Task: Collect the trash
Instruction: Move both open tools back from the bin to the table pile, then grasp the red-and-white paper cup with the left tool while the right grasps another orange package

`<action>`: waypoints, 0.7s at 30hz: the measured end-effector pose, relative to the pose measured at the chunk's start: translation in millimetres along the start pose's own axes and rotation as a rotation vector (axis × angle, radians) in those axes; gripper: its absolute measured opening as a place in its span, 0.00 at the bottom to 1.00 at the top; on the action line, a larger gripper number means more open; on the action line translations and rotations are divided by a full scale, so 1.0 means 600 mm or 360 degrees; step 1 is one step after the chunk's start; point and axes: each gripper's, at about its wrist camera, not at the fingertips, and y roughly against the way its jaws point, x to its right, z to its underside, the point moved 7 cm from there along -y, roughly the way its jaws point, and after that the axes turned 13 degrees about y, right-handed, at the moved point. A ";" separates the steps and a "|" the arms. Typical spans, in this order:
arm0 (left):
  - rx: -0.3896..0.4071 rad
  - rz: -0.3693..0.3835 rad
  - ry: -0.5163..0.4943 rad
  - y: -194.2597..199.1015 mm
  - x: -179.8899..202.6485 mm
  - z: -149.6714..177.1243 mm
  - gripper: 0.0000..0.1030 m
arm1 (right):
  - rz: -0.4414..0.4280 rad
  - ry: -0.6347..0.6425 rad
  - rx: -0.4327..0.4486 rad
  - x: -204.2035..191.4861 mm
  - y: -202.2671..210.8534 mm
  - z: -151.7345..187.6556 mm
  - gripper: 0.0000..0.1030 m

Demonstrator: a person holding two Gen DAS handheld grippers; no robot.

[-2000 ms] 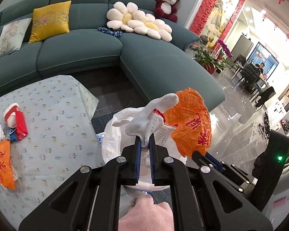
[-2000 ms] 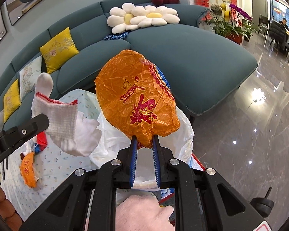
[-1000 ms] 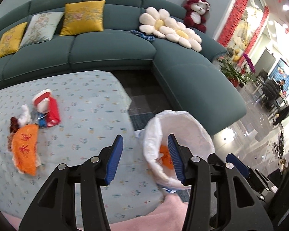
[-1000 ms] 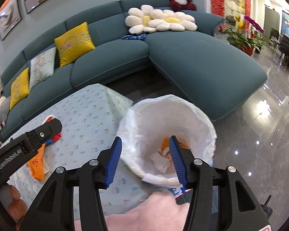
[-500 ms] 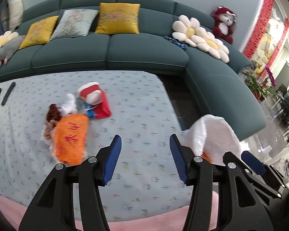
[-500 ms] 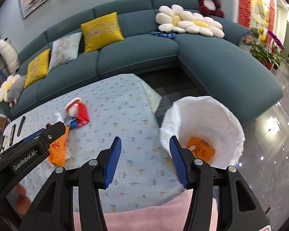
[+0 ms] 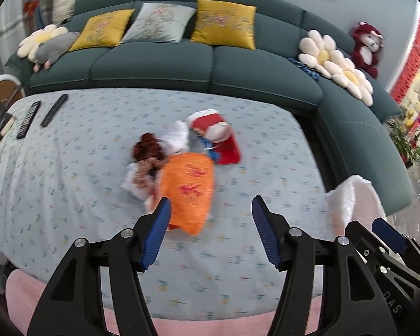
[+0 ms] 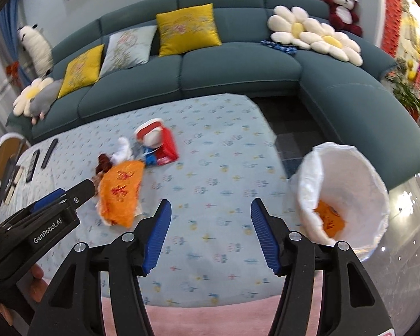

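Both tools empty, jaws wide apart: left tool (image 7: 210,232) over orange wrapper (image 7: 188,190), lined up for grab. Right tool (image 8: 210,235) hung above table (image 8: 224,173). Rest of trash heaped mid-table by red packet (image 7: 224,142). White-lined bin (image 8: 347,196) off table's right edge, w/ orange piece inside.

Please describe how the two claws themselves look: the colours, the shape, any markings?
Both claws, left claw and right claw, have black angular bodies with silver screws. Their fingers carry blue ribbed pads. White lettering "GenRobot.AI" marks the left one's side in the right wrist view. No cables show.
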 end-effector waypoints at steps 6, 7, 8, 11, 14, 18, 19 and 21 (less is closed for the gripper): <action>-0.0002 -0.0107 0.0071 -0.011 -0.079 -0.008 0.68 | -0.0075 0.0083 -0.0036 -0.072 -0.034 -0.009 0.60; -0.0009 -0.0118 0.0089 -0.014 -0.093 -0.009 0.71 | -0.0090 0.0094 -0.0043 -0.085 -0.041 -0.010 0.60; -0.0015 -0.0129 0.0108 -0.018 -0.107 -0.010 0.72 | -0.0101 0.0103 -0.0050 -0.094 -0.046 -0.009 0.60; -0.0042 -0.0165 0.0160 -0.029 -0.148 -0.011 0.73 | -0.0140 0.0126 -0.0080 -0.125 -0.069 -0.012 0.60; -0.0066 -0.0196 0.0201 -0.040 -0.187 -0.011 0.73 | -0.0190 0.0124 -0.0126 -0.153 -0.098 -0.013 0.60; -0.0106 -0.0229 0.0262 -0.058 -0.235 -0.010 0.73 | -0.0231 0.0117 -0.0174 -0.184 -0.135 -0.014 0.66; -0.0118 -0.0232 0.0277 -0.062 -0.244 -0.008 0.73 | -0.0241 0.0115 -0.0185 -0.190 -0.145 -0.014 0.66; -0.0133 -0.0239 0.0296 -0.070 -0.255 -0.008 0.73 | -0.0262 0.0107 -0.0216 -0.204 -0.167 -0.015 0.67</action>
